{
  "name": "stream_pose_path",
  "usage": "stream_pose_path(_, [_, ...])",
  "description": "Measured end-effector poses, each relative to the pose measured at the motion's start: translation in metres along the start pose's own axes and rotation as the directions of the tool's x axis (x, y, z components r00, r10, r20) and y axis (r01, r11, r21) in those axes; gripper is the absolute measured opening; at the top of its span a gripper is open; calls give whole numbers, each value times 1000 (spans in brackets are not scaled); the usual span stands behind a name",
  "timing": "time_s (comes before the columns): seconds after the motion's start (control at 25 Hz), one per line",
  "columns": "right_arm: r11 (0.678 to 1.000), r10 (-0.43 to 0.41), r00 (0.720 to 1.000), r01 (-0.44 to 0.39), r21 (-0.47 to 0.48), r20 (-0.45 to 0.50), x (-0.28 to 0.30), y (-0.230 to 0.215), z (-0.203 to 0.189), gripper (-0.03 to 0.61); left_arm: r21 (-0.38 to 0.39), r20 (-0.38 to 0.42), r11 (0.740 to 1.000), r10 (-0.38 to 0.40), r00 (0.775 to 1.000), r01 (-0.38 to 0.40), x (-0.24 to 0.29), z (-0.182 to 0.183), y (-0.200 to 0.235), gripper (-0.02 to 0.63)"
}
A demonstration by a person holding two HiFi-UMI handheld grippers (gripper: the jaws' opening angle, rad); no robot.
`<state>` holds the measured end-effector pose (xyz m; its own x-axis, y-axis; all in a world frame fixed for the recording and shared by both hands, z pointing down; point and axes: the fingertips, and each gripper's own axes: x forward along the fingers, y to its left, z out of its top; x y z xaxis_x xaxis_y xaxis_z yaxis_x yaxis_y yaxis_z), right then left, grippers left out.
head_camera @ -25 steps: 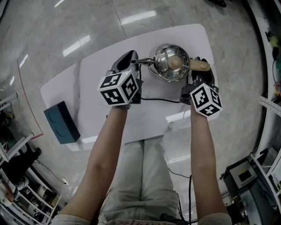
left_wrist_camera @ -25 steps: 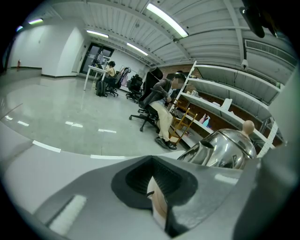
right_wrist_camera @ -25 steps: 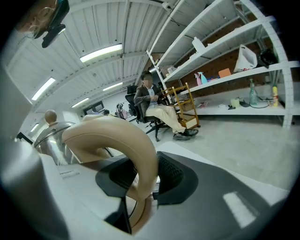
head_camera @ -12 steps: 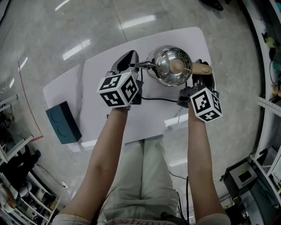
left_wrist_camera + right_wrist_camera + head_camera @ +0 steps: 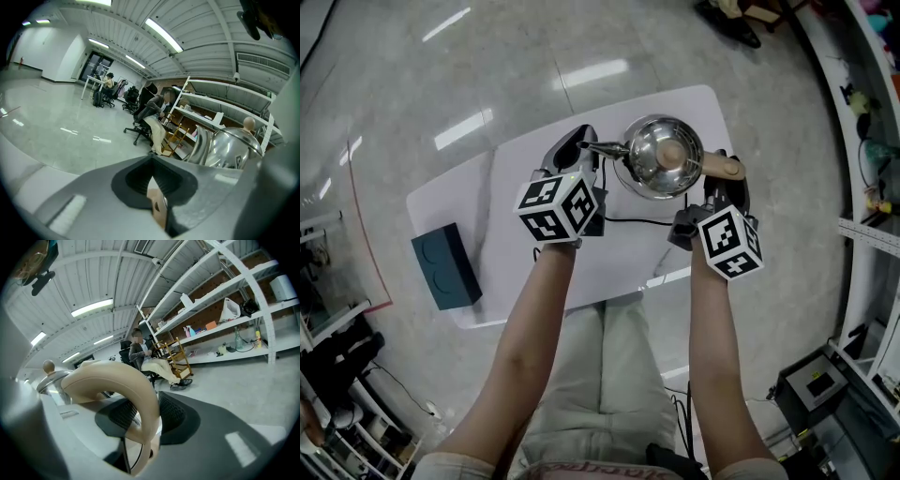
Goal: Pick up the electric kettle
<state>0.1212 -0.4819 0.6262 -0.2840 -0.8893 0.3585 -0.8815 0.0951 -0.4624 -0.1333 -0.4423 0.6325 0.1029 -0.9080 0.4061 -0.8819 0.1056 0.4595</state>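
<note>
Kettle (image 5: pixel 661 159), at my twelve o'clock over the table (image 5: pixel 487 216), seems mid-lift: my right gripper (image 5: pixel 724 183), jaws just eased slightly wider, clamps its handle (image 5: pixel 720 167) at three, my left gripper (image 5: pixel 581 147) pinches the spout (image 5: pixel 605 147) at nine, so next I raise both evenly.

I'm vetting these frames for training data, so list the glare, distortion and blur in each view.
Head view: fisheye bends the table edges; ceiling-light streaks glare on the glossy floor; the steel kettle shows bright highlights. Left gripper view: dark vignette at the corners, the near jaws soft. Right gripper view: the handle looms oversized and slightly soft; the shelving bows.
</note>
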Motion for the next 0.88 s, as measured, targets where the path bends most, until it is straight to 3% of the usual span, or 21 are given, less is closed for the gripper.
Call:
stream_pose_path(0.4, [998,-58,998,57,21,33,-58,39,67,163,-33,79,999,-32,996,34,-39,61,-43,6])
stream_pose_path(0.88, [1000,-13,997,11,28,79,-110,87,151,164,-28,181,996,-76,981,83,-102,143,-99,6])
